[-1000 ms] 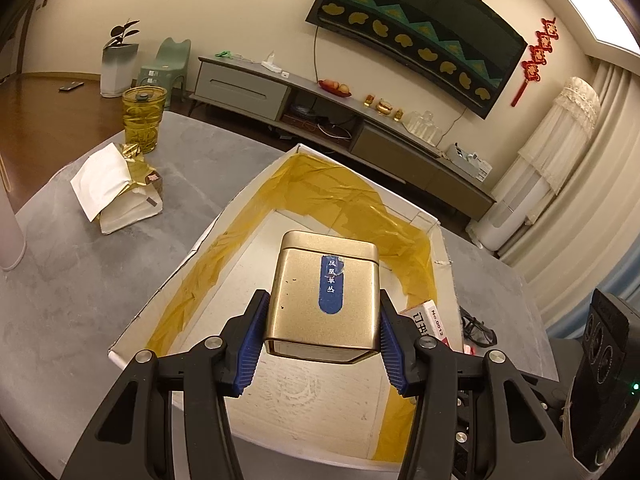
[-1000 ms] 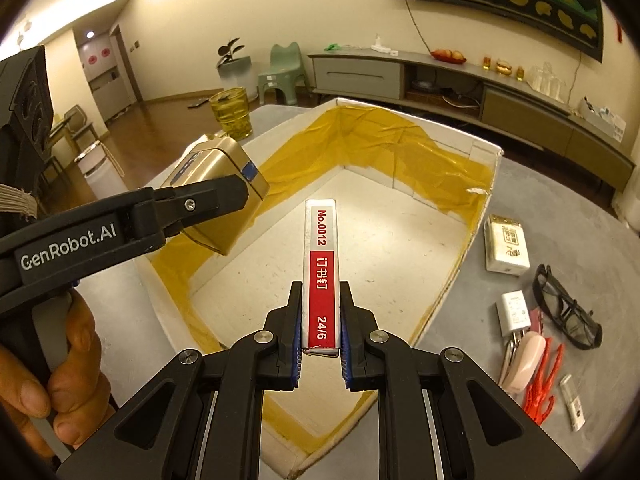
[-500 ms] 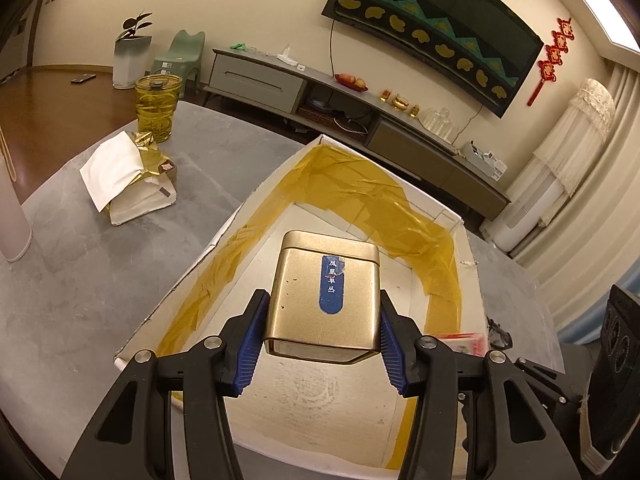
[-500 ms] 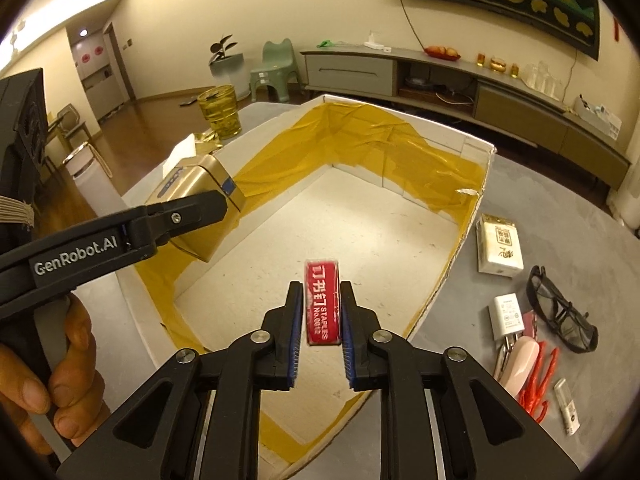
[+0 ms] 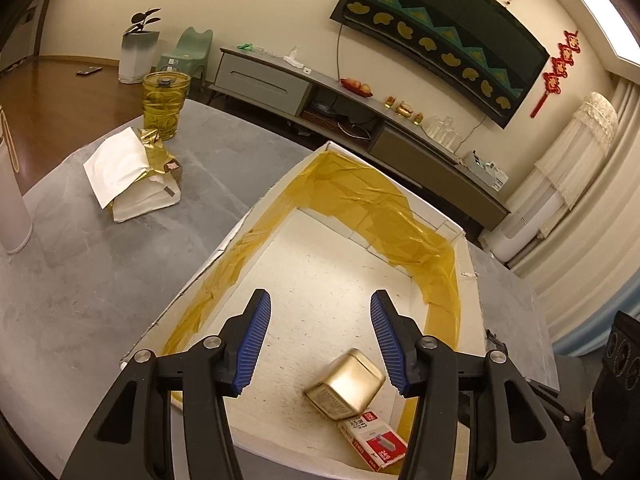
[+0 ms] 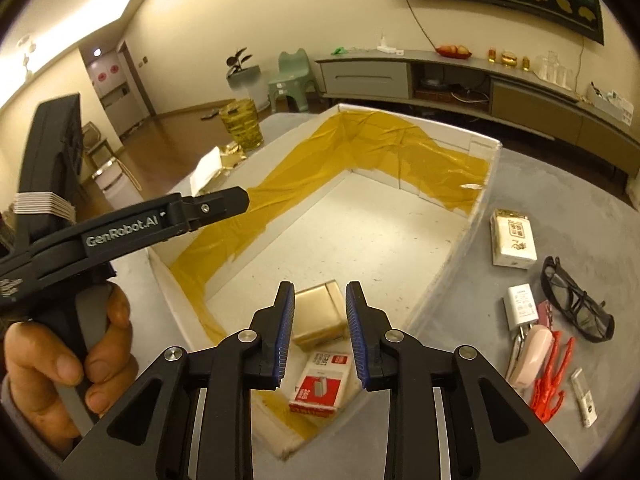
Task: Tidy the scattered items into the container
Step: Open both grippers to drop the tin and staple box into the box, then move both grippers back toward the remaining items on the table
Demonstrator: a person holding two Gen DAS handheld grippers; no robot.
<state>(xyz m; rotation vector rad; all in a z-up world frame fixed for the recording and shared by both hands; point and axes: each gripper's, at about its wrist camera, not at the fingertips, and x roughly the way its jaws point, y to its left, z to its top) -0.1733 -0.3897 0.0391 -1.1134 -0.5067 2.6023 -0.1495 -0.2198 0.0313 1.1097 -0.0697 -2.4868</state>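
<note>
Both hand-held grippers agape, gold tin (image 5: 346, 385) tipped sideways beside staple box (image 5: 374, 442)

Cream walls (image 5: 248, 4), wooden floor (image 5: 60, 100)

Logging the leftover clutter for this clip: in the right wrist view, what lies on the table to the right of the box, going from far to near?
White and gold packet → dark glasses → white charger plug → pink stapler-like item → red clip → small white stick.
</note>
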